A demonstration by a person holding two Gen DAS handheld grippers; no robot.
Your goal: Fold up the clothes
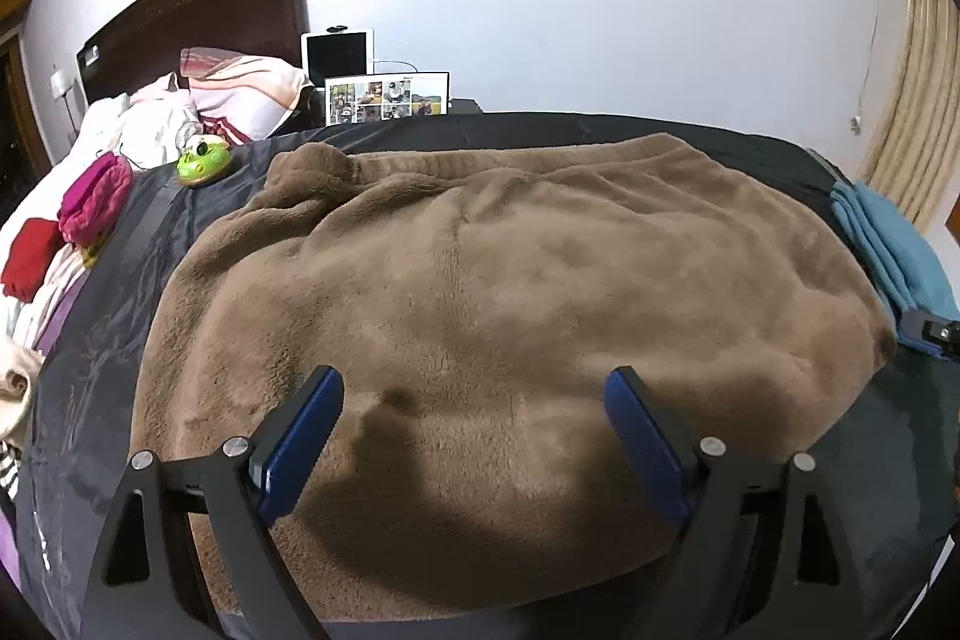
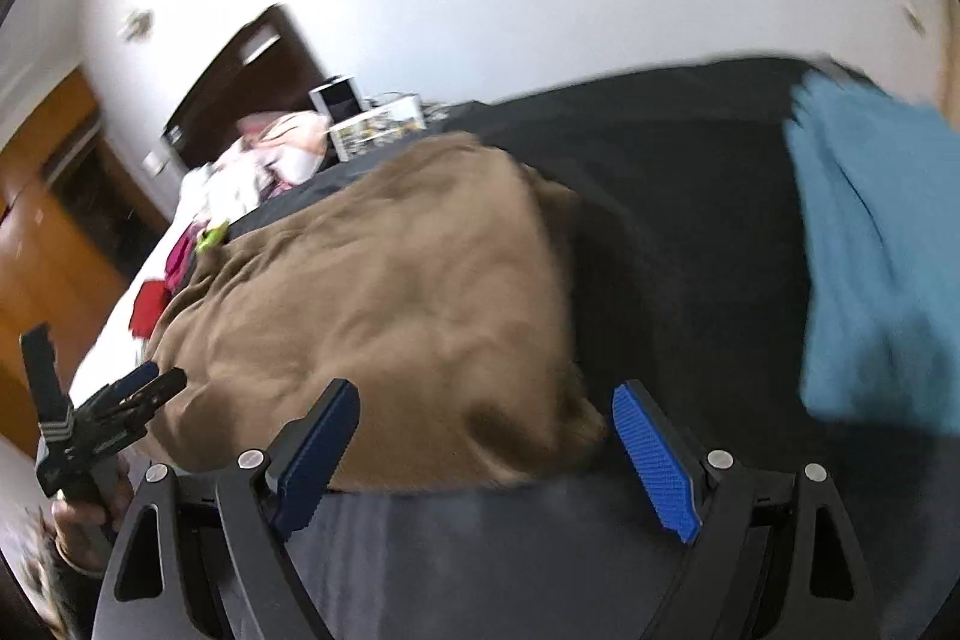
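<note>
A: Looking past the left claw (image 1: 474,436), how far along is the folding?

B: Hard to pin down. Ahead of its tips a brown fleece garment (image 1: 510,292) lies on the dark sheet (image 1: 120,340), bunched at the far left corner and rumpled, not a tidy rectangle. Far off to the right of the tips a blue garment (image 1: 900,250) sits in flat layers, so that one looks folded. Off to the left is a loose heap of pink and red clothes (image 1: 72,220).

A: So the fleece?

B: It may be partly folded or merely spread; its outline fits either.

A: And the claws?

B: Both are spread wide, pinching nothing. The left hovers over the fleece's near edge; contact I cannot tell. The right claw (image 2: 486,454) hangs over the near right corner, blurred.
</note>
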